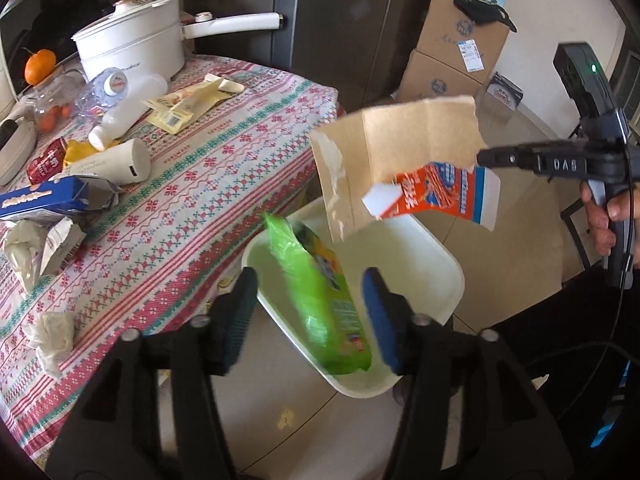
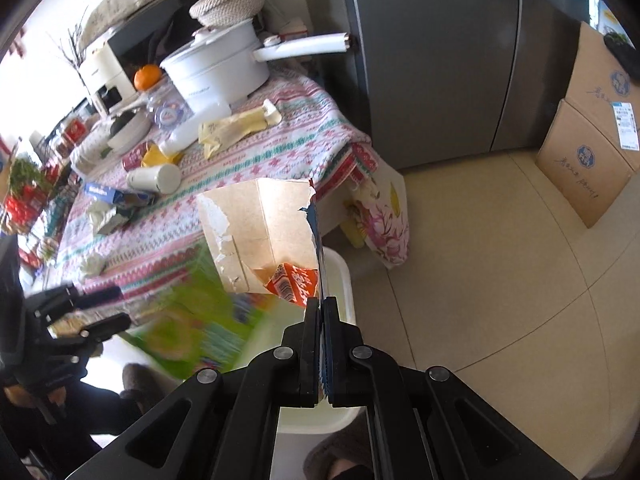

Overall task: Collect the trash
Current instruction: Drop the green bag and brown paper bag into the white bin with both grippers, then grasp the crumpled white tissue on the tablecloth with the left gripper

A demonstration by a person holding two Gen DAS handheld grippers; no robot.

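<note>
A white bin (image 1: 444, 256) stands on the floor by the table. My left gripper (image 1: 310, 312) is open above it; a blurred green snack bag (image 1: 320, 296) is between and below its fingers, over the bin. My right gripper (image 2: 321, 304) is shut on a torn cardboard carton (image 2: 264, 224) with an orange printed side, held above the bin (image 2: 342, 276). The carton (image 1: 392, 164) and right gripper (image 1: 486, 158) also show in the left wrist view. The green bag (image 2: 188, 316) is blurred in the right wrist view, next to the left gripper (image 2: 116, 308).
The patterned tablecloth (image 1: 224, 160) carries more litter: a blue box (image 1: 36, 200), crumpled tissues (image 1: 52, 340), a white tube (image 1: 116, 162), a plastic bottle (image 1: 128, 110), yellow wrappers (image 1: 188, 108), a red can (image 1: 46, 160). A white pot (image 1: 132, 40) and orange (image 1: 39, 65) stand behind. Cardboard boxes (image 1: 452, 56) are stacked by the wall.
</note>
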